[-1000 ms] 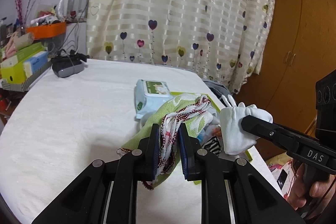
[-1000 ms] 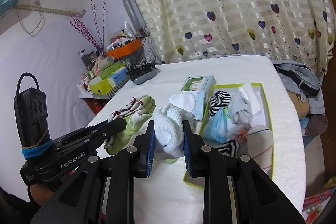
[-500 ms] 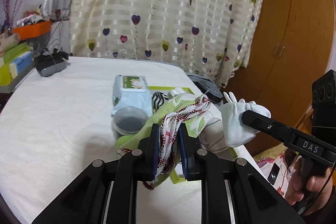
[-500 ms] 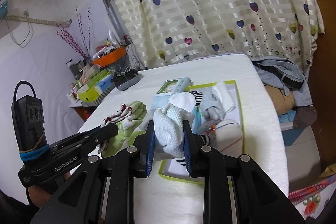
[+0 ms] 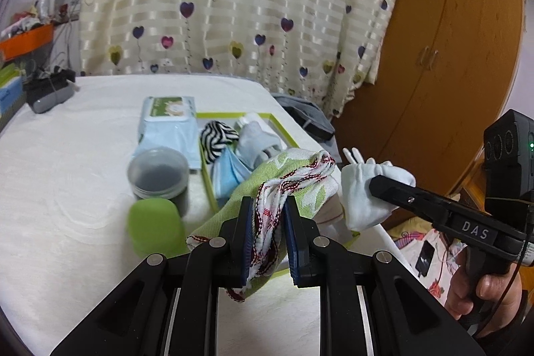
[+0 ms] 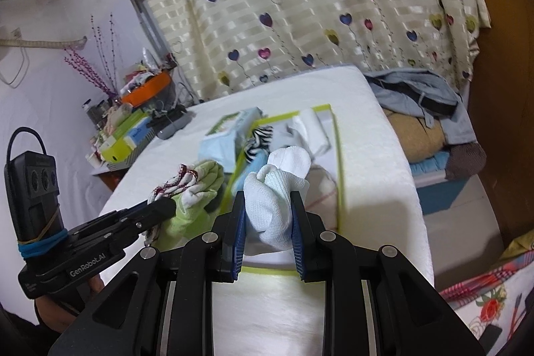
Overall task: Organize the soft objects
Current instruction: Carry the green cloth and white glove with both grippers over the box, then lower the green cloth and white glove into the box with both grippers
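My left gripper [image 5: 267,232] is shut on a green cloth with red-and-white trim [image 5: 293,179], held above the near end of a green-rimmed tray [image 5: 207,186]. My right gripper [image 6: 267,236] is shut on a white glove [image 6: 277,189], also held over the tray [image 6: 339,155]. In the left wrist view the glove [image 5: 363,192] hangs just right of the green cloth; in the right wrist view the cloth [image 6: 197,186] is to the left. The tray holds a striped sock [image 5: 217,135], a blue mask [image 5: 228,172] and pale cloths [image 5: 257,139].
A wet-wipes pack [image 5: 167,119], a clear jar [image 5: 158,175] and a green lid [image 5: 153,226] lie left of the tray on the white bed. A dark pouch [image 5: 50,92] and boxes [image 6: 126,139] are at the far left. Clothes [image 6: 420,95] lie right of the bed.
Both grippers, still holding their cloths, have moved right and forward over the tray. The jar and green lid have come into the left wrist view.
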Tool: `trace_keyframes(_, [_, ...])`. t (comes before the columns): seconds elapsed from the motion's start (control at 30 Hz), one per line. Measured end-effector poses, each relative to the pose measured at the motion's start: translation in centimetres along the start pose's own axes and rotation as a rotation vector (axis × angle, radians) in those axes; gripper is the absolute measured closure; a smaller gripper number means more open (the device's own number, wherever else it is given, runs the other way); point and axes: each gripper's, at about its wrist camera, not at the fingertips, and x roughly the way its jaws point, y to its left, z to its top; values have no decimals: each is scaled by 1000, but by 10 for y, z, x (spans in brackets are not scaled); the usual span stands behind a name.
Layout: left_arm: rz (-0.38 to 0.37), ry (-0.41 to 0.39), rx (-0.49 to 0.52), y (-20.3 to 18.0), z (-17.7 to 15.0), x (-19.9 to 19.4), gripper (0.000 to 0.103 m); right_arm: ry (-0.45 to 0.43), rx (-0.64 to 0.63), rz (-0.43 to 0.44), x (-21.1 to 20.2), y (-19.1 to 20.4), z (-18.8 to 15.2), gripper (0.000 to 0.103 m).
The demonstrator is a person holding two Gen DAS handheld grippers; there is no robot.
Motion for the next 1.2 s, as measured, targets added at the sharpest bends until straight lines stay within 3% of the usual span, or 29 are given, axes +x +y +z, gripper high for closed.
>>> trace_keyframes(0.53, [-48,128,18,-4,-17,48,87,95,14,-11,32,-19,-18,78])
trace_keyframes(1.2, [22,93,26,1,1,77,86,75,-2,-5,63,-24,4,78])
